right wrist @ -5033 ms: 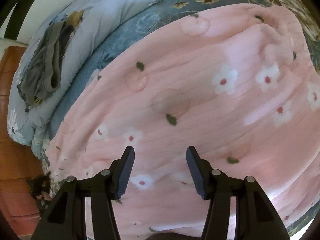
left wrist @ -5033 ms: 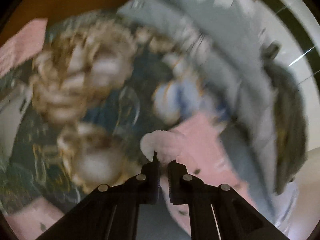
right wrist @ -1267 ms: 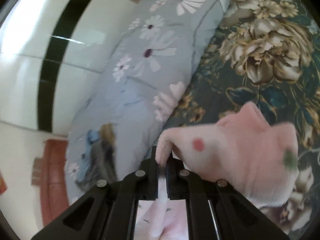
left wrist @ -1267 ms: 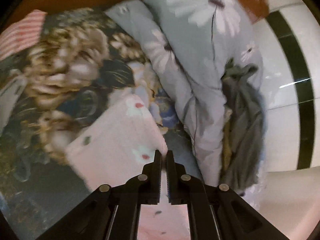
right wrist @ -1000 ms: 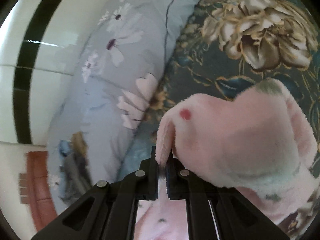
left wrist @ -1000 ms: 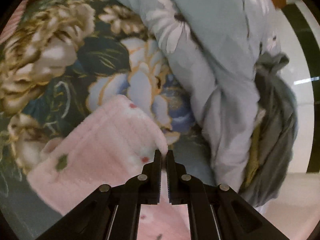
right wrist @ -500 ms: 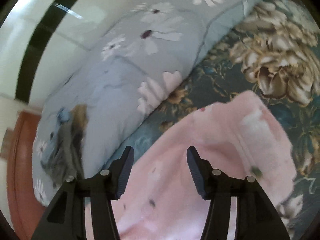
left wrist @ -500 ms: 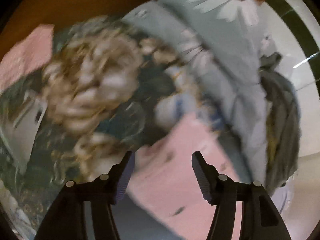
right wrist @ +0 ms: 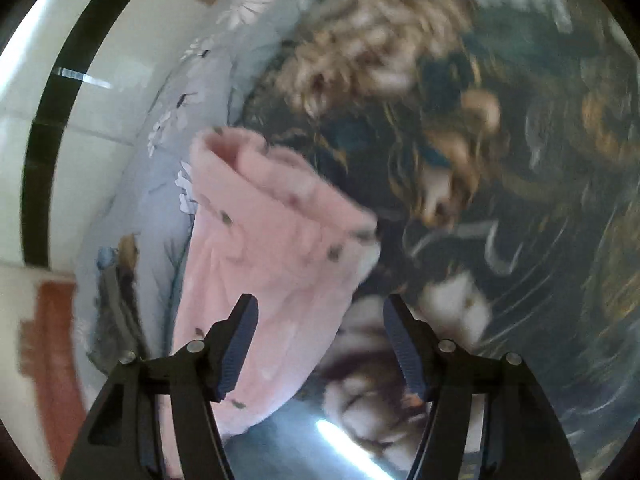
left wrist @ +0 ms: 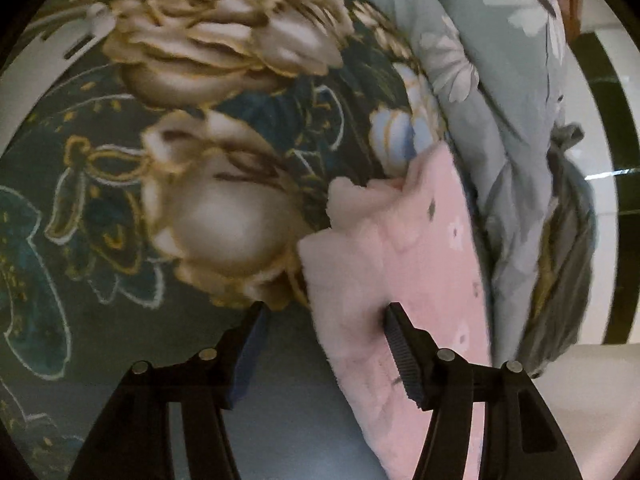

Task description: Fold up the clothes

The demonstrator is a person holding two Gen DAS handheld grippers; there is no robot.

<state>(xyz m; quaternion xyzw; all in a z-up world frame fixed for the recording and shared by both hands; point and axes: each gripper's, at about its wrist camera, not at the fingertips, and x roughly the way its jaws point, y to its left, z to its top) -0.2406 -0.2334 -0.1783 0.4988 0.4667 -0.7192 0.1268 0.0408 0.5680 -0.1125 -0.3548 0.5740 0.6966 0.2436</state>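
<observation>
Both grippers, left (left wrist: 324,350) and right (right wrist: 320,344), had just spread their fingers, empty; the folded pink fleece garment (left wrist: 404,280) lay lower right on the bed (left wrist: 120,320); its uneven edges probably needed squaring

The left gripper (left wrist: 324,312) sits at the bottom centre of its frame, jaws apart, gripping nothing. The right gripper (right wrist: 320,304), likewise placed, has just been opening, jaws empty.
</observation>
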